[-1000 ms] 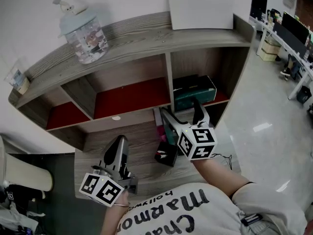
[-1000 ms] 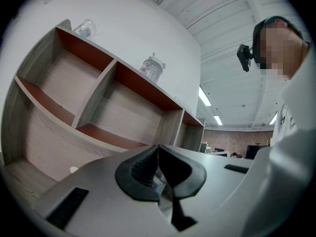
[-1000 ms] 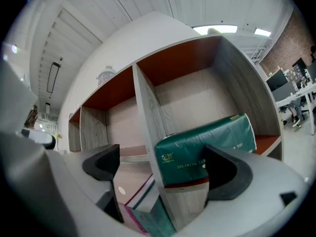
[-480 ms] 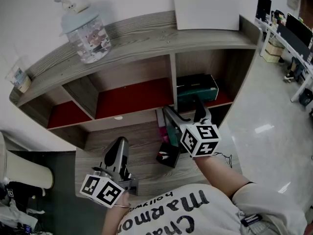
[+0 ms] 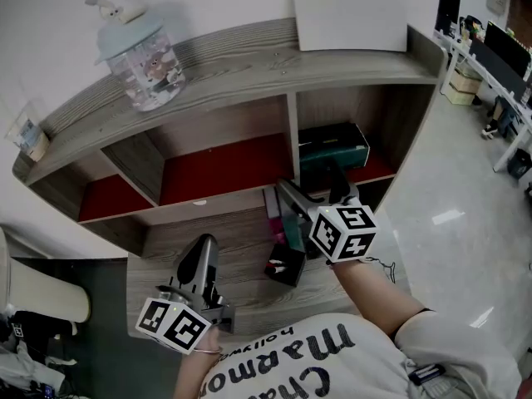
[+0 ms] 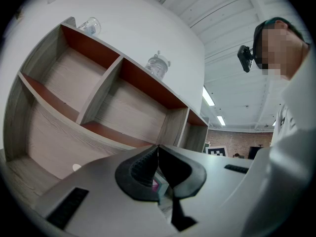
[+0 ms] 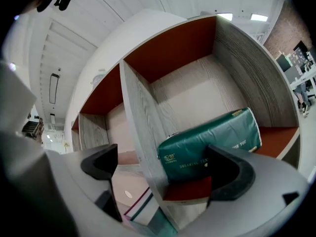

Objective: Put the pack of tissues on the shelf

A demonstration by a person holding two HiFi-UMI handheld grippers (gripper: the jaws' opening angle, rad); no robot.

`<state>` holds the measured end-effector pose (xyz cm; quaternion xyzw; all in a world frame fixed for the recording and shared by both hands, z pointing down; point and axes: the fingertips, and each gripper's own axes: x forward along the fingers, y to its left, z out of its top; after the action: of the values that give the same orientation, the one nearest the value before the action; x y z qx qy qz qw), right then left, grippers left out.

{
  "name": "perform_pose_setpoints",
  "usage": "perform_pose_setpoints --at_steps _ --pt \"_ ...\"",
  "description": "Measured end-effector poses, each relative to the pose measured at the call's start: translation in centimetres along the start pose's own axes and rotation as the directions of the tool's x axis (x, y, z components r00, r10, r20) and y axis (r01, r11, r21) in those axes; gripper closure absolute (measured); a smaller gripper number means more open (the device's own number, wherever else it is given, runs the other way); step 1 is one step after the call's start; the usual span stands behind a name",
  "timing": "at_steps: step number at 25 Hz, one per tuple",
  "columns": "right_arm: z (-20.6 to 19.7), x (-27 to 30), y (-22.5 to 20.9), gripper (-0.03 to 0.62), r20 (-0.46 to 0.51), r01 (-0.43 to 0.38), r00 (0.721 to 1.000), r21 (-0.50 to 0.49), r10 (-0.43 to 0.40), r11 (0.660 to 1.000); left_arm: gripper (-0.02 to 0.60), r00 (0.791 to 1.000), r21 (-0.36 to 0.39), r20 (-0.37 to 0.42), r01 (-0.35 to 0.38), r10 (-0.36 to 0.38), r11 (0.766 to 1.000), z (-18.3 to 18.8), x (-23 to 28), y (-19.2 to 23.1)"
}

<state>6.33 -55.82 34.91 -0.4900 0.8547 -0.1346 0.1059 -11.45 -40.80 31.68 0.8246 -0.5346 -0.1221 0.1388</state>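
We judge the placing done: the green pack of tissues (image 7: 210, 139) lies in the shelf's (image 5: 249, 65) right compartment, our right gripper (image 5: 309, 191) spread empty before it and our left gripper (image 5: 203, 252) pressed together on nothing, so next comes backing clear.

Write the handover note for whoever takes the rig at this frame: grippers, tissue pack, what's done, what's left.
Left gripper: jaws shut, empty, held low over the wooden desk.
Right gripper: jaws apart, gripping nothing, just in front of the right-hand compartment of the grey wooden shelf.
Dark green plastic-wrapped tissue pack: lying on that compartment's red floor.
Done: pack appears placed and released.
Left: probably only drawing the right gripper clear.
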Motion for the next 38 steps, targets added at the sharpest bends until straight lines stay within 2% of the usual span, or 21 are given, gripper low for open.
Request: perform_pose_setpoints --at_steps 9,26,31,38 --pt "0.6 0.5 -0.6 0.014 -0.003 -0.026 1.000 0.068 0.026 0.997 0.563 1.000 0.008 -0.012 0.010 -0.010 1.000 0.1 0.0 -0.1" --pt "0.4 1.0 -0.4 0.005 -0.026 -0.022 0.999 0.043 0.023 0.999 0.563 1.000 0.006 -0.019 -0.001 0.001 1.000 0.2 -0.6 0.6" --pt "-0.1 0.6 -0.9 0.005 -0.044 -0.002 0.999 0.092 0.006 0.996 0.563 1.000 0.001 -0.020 0.015 -0.015 1.000 0.2 -0.7 0.7" --pt "-0.2 -0.9 0.0 0.005 -0.053 -0.004 0.999 0.075 0.008 0.997 0.563 0.998 -0.007 -0.012 0.063 -0.063 0.998 0.3 -1.0 0.4"
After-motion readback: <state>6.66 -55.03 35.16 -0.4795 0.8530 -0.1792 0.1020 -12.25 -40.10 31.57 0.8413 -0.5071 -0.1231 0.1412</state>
